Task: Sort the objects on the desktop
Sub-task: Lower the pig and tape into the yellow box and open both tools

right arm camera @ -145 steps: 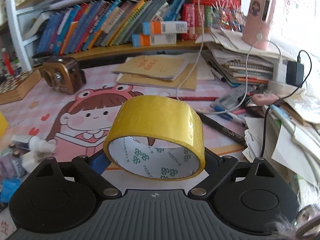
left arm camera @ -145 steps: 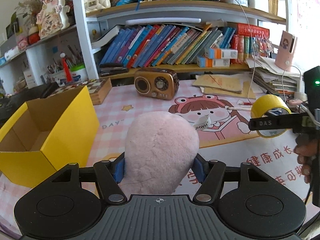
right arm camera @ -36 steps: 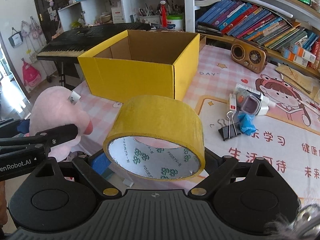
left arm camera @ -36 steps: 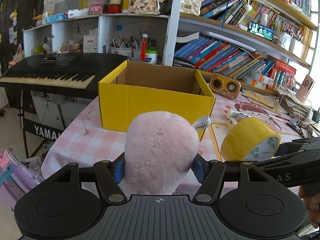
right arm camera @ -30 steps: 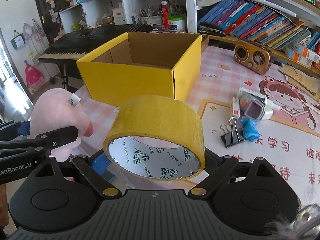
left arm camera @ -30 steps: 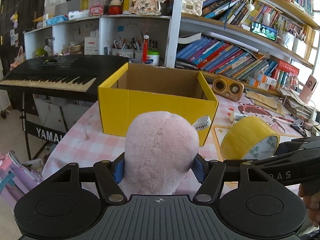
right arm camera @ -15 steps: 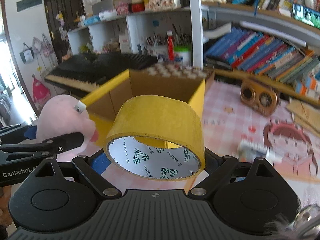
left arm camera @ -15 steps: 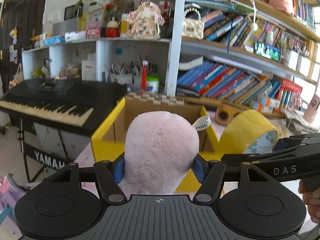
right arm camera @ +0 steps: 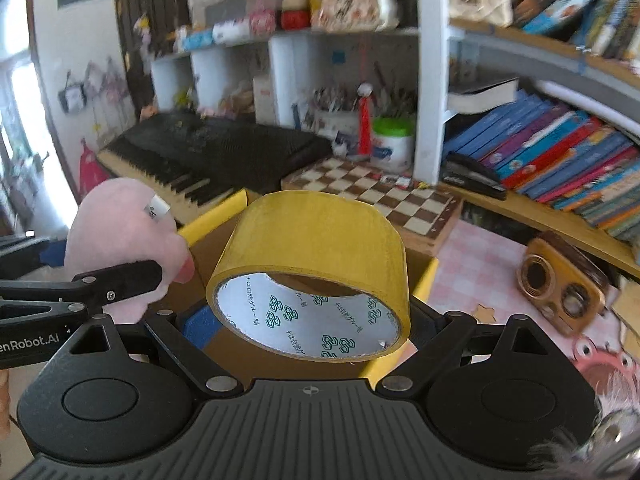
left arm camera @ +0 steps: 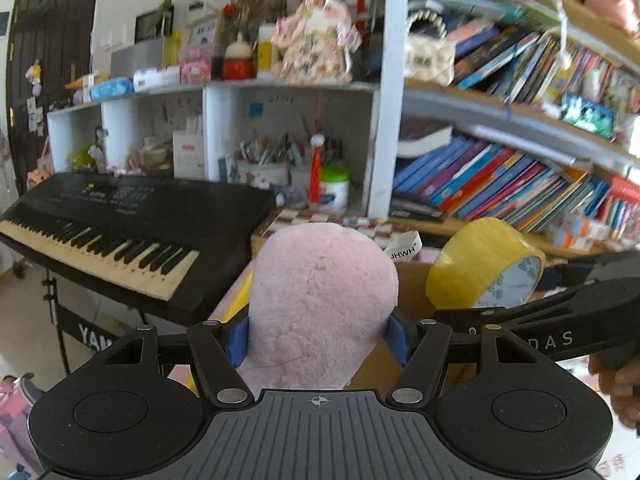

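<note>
The yellow box lies open-topped directly below both loaded grippers, its mouth unobstructed; a chessboard and keyboard crowd its far side, a retro radio stands to the right, shelves rising behind

The pink checked table bears a yellow box, chessboard and radio.
</note>
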`<state>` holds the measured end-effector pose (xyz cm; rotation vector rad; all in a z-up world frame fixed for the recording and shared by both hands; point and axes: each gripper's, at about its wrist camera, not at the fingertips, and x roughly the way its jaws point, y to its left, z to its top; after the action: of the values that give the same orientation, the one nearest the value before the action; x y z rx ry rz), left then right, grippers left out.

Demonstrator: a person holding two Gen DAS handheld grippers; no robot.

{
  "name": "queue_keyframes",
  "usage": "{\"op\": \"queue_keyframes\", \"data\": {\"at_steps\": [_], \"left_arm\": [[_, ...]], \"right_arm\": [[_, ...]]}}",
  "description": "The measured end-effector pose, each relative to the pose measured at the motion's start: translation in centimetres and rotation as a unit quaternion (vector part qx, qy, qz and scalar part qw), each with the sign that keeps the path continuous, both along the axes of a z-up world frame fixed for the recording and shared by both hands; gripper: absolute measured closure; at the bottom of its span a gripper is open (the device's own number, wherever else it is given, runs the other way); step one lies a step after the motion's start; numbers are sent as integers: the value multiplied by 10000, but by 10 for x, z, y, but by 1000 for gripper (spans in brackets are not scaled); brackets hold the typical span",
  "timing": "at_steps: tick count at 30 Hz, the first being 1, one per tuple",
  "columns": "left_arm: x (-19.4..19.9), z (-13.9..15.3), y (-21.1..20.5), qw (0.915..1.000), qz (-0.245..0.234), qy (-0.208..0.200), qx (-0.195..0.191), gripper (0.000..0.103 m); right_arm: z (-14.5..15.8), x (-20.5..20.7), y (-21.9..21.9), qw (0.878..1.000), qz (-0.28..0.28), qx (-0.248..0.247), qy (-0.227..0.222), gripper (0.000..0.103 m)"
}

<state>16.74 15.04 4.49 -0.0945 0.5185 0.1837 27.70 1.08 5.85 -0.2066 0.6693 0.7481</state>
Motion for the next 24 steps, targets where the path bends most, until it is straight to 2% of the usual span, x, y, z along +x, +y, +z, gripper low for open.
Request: {"op": "queue_keyframes", "data": {"at_steps": [5,10,14,19,22,24], "left_arm": [[33,-20,6,9979,-123,598,224,38],[52,-36,5,9940,-223,1069,84,38],[59,-45,3,9911,-263,1297,129,38],[67,-55,2,9871,-285,1576,66,38],[67,-60,1,9859,-320,1639,65,36],[66,-62,0,9856,-323,1658,82,32]], "right_arm": [[-24,35,36,9932,676,-944,126,11],[-52,45,60,9714,1412,-1909,8,11],[-68,50,70,9589,1687,-2281,80,11],[-73,54,76,9455,1844,-2679,-143,11],[-75,55,76,9413,1872,-2800,-216,11],[-75,56,75,9417,1817,-2821,-238,10]]}}
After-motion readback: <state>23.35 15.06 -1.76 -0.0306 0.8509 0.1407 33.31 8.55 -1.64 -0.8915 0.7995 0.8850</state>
